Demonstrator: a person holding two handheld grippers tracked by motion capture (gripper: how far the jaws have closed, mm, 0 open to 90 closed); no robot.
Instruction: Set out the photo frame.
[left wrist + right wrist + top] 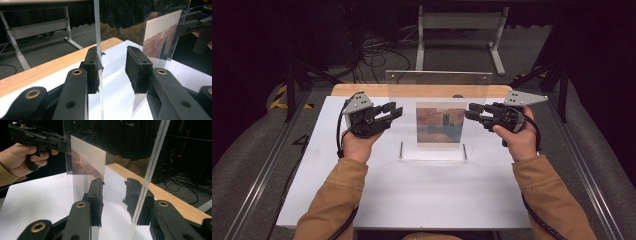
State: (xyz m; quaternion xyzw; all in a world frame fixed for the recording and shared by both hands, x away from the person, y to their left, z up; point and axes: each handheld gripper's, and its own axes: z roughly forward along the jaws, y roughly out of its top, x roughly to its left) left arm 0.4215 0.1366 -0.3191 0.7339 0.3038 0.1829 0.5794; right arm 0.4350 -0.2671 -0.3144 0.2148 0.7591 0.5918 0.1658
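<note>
One clear acrylic panel stands upright on the white tabletop, and one printed picture in reddish and blue tones sits in its lower middle. Two bolts mark the panel's top corners, and two short metal strips lie at its foot, one on each side. Two grippers and two hands are in play.

Behind the panel runs a wooden table edge. Further behind it stand one grey desk frame and a tangle of cables on the floor. Nothing stands between the tongs and the panel.

The left gripper is level at the panel's left edge, pointing inward, with the left hand wrapped around its grip from below. In the left gripper view the tongs stand wide. The panel's edge lies against one pad and the other pad is well clear of it, so there is no clamp.

The right gripper mirrors it at the panel's right edge, with the right hand underneath. Its tongs are wide too. In the right gripper view the panel's edge crosses in front of one pad, and I cannot tell whether they touch.
</note>
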